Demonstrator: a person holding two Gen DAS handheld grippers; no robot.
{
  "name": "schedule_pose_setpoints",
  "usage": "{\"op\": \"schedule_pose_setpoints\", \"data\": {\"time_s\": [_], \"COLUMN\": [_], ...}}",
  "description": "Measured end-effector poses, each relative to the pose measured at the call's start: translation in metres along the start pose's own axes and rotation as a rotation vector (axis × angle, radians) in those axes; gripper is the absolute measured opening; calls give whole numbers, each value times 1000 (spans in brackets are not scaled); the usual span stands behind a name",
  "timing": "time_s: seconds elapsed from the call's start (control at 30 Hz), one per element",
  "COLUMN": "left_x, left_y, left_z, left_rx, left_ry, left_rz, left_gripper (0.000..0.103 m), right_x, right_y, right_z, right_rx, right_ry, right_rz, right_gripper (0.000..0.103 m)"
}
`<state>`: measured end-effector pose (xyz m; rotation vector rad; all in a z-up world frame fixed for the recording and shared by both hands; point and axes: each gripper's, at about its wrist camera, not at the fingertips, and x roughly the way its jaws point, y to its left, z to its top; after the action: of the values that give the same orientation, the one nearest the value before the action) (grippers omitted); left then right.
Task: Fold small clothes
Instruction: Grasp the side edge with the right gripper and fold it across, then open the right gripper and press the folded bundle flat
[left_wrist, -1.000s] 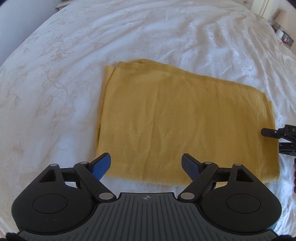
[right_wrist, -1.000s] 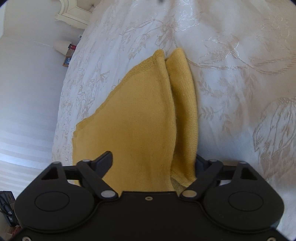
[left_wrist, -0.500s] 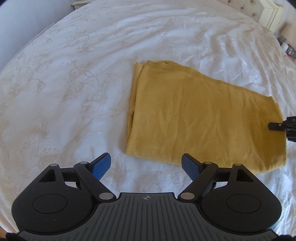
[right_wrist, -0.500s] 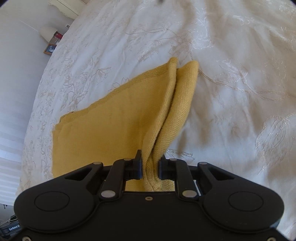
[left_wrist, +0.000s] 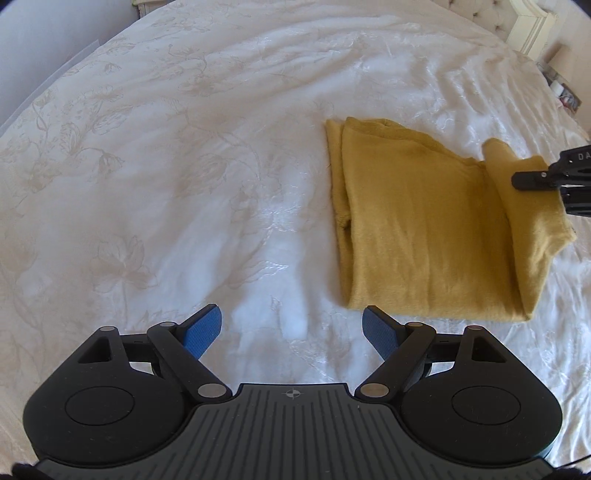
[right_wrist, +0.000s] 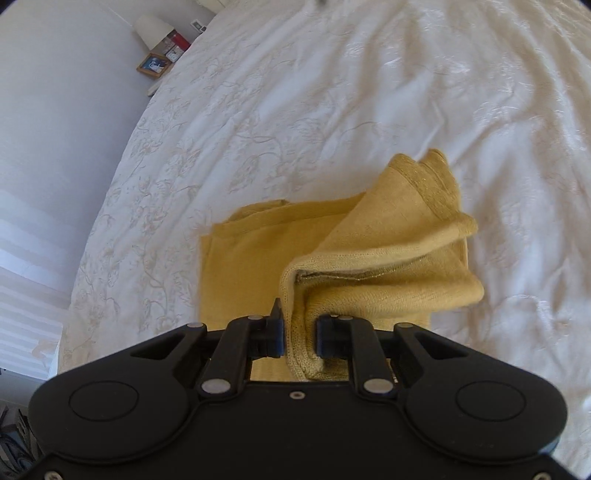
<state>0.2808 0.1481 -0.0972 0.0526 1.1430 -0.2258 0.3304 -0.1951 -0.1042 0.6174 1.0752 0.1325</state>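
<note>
A mustard-yellow knit garment (left_wrist: 424, 229) lies folded on the white bedspread, at the right of the left wrist view. My right gripper (right_wrist: 299, 338) is shut on the garment's right edge (right_wrist: 373, 266) and holds it lifted and curled over the flat part. It shows as a black tip at the right edge of the left wrist view (left_wrist: 532, 181). My left gripper (left_wrist: 291, 325) is open and empty, its blue pads (left_wrist: 203, 328) above bare bedspread, left of the garment's near corner.
The white embroidered bedspread (left_wrist: 166, 184) fills both views. A cream headboard (left_wrist: 528, 26) stands at the far right. A bedside shelf with a lamp and picture frames (right_wrist: 159, 55) stands beside the bed near a white wall.
My right gripper closed on the garment's edge and lifted it, folding it over toward the left. My left gripper drew back and to the left, off the garment.
</note>
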Motion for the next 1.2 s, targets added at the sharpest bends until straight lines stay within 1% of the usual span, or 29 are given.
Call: {"op": "schedule_pose_setpoints", "data": {"time_s": [0.13,0.27,0.37,0.4,0.43,0.47,0.5,0.6,0.67,0.8,0.97,1.03,1.1,1.2], "left_x": [1,4,7,8,9,10,11,13,15,18,21,21,22,22], "left_y": [21,40,46,48,47,47,46,40,35,21,-8,-19,-29,-40], "left_z": [2,4,4,5,5,6,7,14,20,36,61,69,78,86], "left_rx": [24,-6,-18,-15,-10,-1,6,30,50,93,155,183,210,243], "left_ry": [-2,7,18,23,26,29,31,22,11,-20,-67,-89,-108,-130], "left_rz": [13,19,9,4,-1,-8,-14,-35,-48,-82,-142,-161,-176,-186], "left_gripper": [83,83,83,83,83,83,83,83,83,83,83,83,83,83], "right_x": [32,61,74,79,86,90,92,86,76,49,24,21,26,37], "right_y": [36,65,82,86,90,93,95,101,101,87,55,41,31,29], "right_z": [-9,-11,-15,-16,-17,-17,-19,-23,-26,-30,-43,-49,-53,-60], "right_rx": [-44,-63,-99,-110,-117,-124,-127,-127,-125,-66,22,61,80,56], "right_ry": [44,72,87,98,109,113,113,80,51,-26,-93,-102,-91,-66], "right_rz": [11,17,-15,-35,-55,-53,-35,74,94,89,21,-22,-55,-75], "right_gripper": [24,24,25,31,33,38,44,58,58,58,59,59,59,59]}}
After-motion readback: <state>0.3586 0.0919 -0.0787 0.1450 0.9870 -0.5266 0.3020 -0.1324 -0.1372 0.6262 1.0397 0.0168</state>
